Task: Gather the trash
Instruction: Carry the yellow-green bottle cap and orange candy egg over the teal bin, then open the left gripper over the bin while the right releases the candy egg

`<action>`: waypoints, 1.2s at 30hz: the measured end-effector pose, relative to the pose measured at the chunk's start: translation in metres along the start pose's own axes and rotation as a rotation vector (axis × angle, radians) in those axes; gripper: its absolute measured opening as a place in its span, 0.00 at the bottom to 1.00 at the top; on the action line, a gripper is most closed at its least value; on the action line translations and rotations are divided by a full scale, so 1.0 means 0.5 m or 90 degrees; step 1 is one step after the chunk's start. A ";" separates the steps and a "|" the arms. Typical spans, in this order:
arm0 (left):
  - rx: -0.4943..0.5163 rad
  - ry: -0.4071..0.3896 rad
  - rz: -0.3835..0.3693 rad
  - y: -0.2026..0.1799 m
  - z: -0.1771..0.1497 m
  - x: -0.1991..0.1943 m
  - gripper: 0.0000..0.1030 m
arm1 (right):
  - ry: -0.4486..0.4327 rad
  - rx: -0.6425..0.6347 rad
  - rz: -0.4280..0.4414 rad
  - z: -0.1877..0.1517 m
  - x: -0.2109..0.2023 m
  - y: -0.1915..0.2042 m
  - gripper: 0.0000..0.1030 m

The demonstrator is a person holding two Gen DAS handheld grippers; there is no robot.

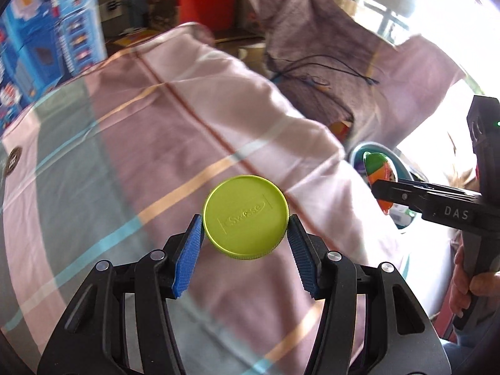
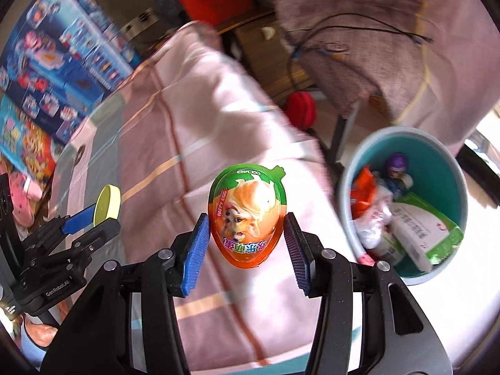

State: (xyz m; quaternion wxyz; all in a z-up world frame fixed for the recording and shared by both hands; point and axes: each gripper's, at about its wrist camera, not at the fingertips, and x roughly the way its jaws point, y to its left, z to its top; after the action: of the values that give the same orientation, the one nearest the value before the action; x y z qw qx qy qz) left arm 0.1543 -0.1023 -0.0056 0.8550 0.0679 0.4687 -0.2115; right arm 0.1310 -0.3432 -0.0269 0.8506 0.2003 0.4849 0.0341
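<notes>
My left gripper (image 1: 245,222) is shut on a lime-green round lid (image 1: 245,215) and holds it above the pink checked bedspread (image 1: 156,131). My right gripper (image 2: 247,222) is shut on an orange and green egg-shaped toy package (image 2: 247,215) and holds it above the bed's edge. A teal trash bin (image 2: 443,156) with several wrappers and boxes inside stands to the right of the right gripper. In the left wrist view the right gripper (image 1: 384,187) with the egg package (image 1: 376,165) is over the bin (image 1: 356,153). In the right wrist view the left gripper (image 2: 103,215) with the lid (image 2: 107,201) is at the left.
Toy boxes (image 2: 56,62) are stacked beyond the bed at the left. A grey cloth (image 1: 312,47) with a black cord (image 1: 328,68) drapes over furniture behind the bin. A red round object (image 2: 300,106) lies on the floor. A dark button (image 1: 12,159) lies on the bedspread.
</notes>
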 end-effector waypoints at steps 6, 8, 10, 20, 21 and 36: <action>0.055 0.013 -0.014 -0.102 0.030 0.030 0.54 | -0.031 0.038 -0.001 0.000 -0.041 -0.085 0.45; 0.072 0.019 -0.019 -0.132 0.036 0.040 0.54 | -0.041 0.049 -0.005 0.001 -0.053 -0.117 0.45; 0.089 0.023 -0.023 -0.165 0.043 0.050 0.54 | -0.047 0.058 -0.011 0.002 -0.064 -0.146 0.45; 0.154 0.044 -0.058 -0.315 0.067 0.104 0.54 | -0.054 0.102 -0.042 -0.005 -0.102 -0.266 0.45; 0.159 0.047 -0.061 -0.326 0.068 0.110 0.54 | -0.053 0.108 -0.046 -0.006 -0.105 -0.280 0.45; 0.191 0.092 -0.120 -0.454 0.086 0.207 0.54 | -0.026 0.138 -0.091 0.012 -0.105 -0.370 0.45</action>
State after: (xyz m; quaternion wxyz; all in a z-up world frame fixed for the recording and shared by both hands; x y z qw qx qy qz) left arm 0.1399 -0.3514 -0.0492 0.7757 0.1658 0.4965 -0.3525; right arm 0.0832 -0.5282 -0.0509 0.8340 0.2568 0.4812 -0.0837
